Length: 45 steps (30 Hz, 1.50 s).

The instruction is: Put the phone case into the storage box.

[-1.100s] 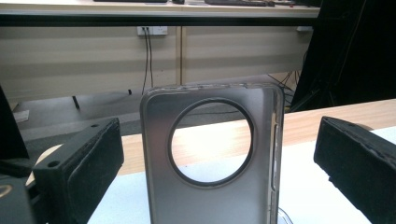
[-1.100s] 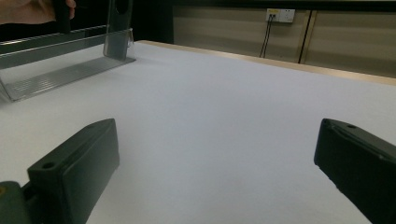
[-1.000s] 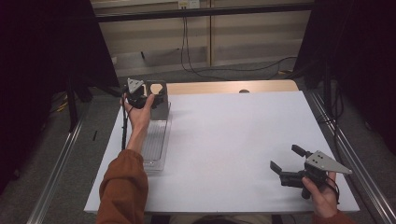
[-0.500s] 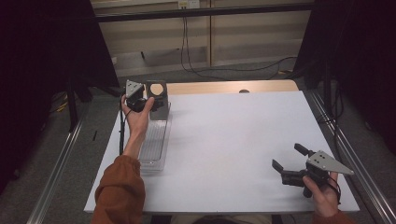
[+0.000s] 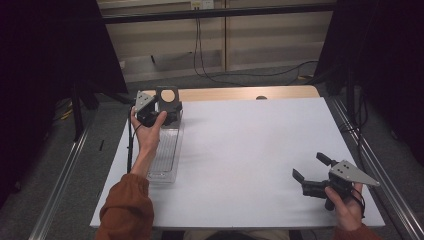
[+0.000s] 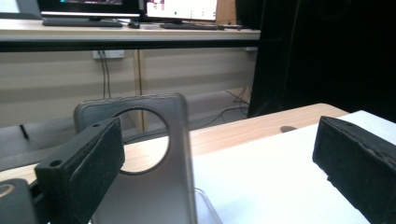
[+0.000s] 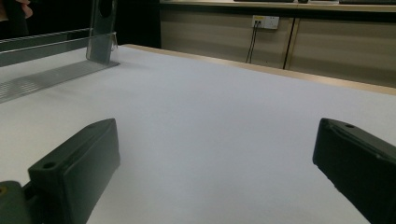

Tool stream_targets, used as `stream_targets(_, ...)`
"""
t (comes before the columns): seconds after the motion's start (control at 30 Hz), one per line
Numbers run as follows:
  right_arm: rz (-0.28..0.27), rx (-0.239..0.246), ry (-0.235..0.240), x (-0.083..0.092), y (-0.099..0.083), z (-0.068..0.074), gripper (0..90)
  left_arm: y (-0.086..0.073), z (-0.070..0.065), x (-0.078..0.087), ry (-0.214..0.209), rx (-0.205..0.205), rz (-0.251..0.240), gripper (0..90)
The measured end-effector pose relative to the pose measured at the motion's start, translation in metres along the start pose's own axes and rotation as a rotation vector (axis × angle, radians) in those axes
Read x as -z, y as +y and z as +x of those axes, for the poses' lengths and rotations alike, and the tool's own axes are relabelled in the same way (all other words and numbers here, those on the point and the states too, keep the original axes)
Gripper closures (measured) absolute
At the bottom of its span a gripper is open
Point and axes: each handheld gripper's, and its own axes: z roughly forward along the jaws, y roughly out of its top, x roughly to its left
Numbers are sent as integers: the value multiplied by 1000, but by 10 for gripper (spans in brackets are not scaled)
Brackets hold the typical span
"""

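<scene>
Landmark: clear tray (image 5: 165,155), lying near the left edge of the white table sheet (image 5: 250,150), long axis running away from the person.

Nearest: right gripper (image 5: 312,173) is held low over the sheet's near right corner, well apart from the tray, jaws spread wide with nothing between them. In the right gripper view only bare white sheet (image 7: 210,121) is seen between the jaws; the tray (image 7: 51,77) is seen far off to the upper left.

Next: the tray itself, ribbed floor, transparent walls. An orange sleeve (image 5: 125,210) and forearm are seen beside its near end.

Further: left gripper (image 5: 155,116) is held at the tray's far end, jaws wide apart, gripping nothing. A dark grey phone case (image 6: 154,158) with a round cut-out is stood upright at that far end, just beyond the left jaw; contact cannot be told. In the high view the case (image 5: 167,99) is seen just past the gripper.

Beyond the tray: a bare wooden strip (image 5: 240,93) of tabletop past the sheet, then grey floor with loose cables (image 5: 235,75), a beige panelled wall with a socket (image 5: 197,5), black curtains (image 5: 55,45) on both sides. Monitors (image 6: 182,8) on a desk are seen in the left gripper view.
</scene>
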Motion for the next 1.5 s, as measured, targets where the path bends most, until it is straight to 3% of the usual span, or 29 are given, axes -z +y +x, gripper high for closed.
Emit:
stream_targets(0.27,-6,1,-1,-1,1,0,1,5,-8,17,-40,22,-58,25)
stream_targets(0.43,-4,-12,-15,0,1,0,1,4,-12,24,-51,20,-70,42)
stream_targets(0.47,-4,-8,-13,0,1,1,1,4,-11,26,-57,1,-61,42)
stream_targets(0.67,-4,0,-10,0,1,2,0,1,-14,35,-72,35,-86,42)
stream_targets(0.73,-2,-5,-12,0,1,2,0,0,-14,38,-74,26,-88,42)
stream_targets(0.87,-2,-10,-13,1,1,2,0,0,-17,43,-106,39,-101,42)
stream_targets(0.97,-5,-5,-12,1,1,2,0,0,-20,47,-105,18,-93,40)
stream_targets(1.0,-6,-3,-13,1,1,2,0,-1,-22,47,-104,32,-104,37)
stream_targets(1.03,-6,-3,-13,1,1,2,0,-1,-21,50,-105,0,-87,37)
stream_targets(1.07,-6,-2,-13,1,1,2,0,-2,-22,51,-103,-3,-88,37)
stream_targets(1.1,-7,-1,-11,1,1,2,0,-3,-25,51,-95,35,-112,37)
stream_targets(1.13,-6,-1,-14,1,1,2,0,-3,-22,54,-92,11,-95,37)
stream_targets(1.17,-5,-3,-14,1,1,2,0,-3,-24,55,-85,27,-102,35)
stream_targets(1.2,-6,-5,-18,1,1,2,0,-4,-22,58,-89,4,-90,31)
stream_targets(1.27,-7,-6,-15,1,1,2,0,-6,-23,61,-87,8,-101,29)
stream_targets(1.33,-6,-6,-14,1,1,2,0,-8,-21,65,-84,-30,-75,30)
stream_targets(1.4,0,-4,-10,1,1,2,0,-9,-23,69,-85,5,-94,37)
stream_targets(1.5,2,-4,-7,1,1,2,0,-8,-24,76,-93,-15,-90,37)
